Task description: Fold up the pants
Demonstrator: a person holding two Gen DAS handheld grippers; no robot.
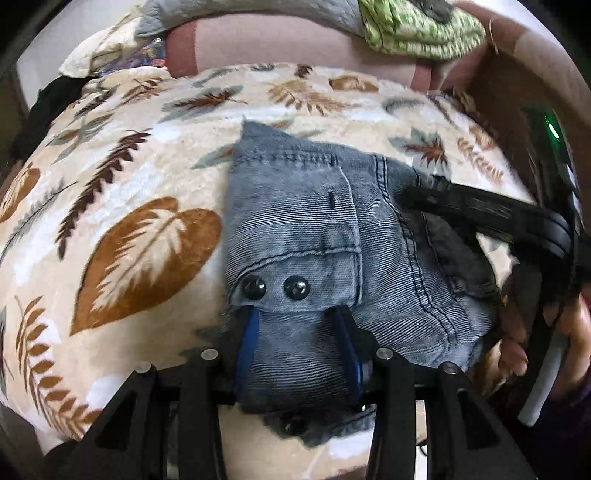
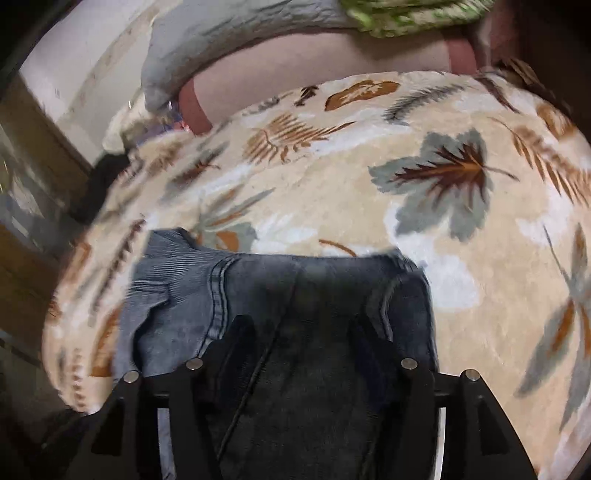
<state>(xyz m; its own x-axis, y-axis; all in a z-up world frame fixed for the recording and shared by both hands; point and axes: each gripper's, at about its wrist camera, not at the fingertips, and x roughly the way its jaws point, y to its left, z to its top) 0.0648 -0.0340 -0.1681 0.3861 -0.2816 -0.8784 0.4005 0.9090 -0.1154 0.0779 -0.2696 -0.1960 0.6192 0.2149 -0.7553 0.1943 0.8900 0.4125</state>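
Observation:
Grey-blue denim pants (image 1: 325, 229) lie bunched and folded on a leaf-patterned blanket (image 1: 140, 206). In the left wrist view, my left gripper (image 1: 297, 321) has its blue-padded fingers wide apart, with the waistband and its two black buttons (image 1: 277, 288) lying between and over them. My right gripper shows at the right as a black finger (image 1: 480, 210) reaching onto the pants. In the right wrist view, my right gripper (image 2: 303, 325) is spread wide with dark denim (image 2: 314, 350) draped over and between its fingers. I cannot tell whether either grips the cloth.
A pinkish sofa back (image 1: 288, 44) runs behind the blanket. A green patterned cloth (image 1: 421, 29) and a grey quilt (image 2: 221, 40) lie on top of it. A dark cloth (image 1: 55, 96) sits at the far left. A wooden edge (image 2: 33, 122) stands at the left.

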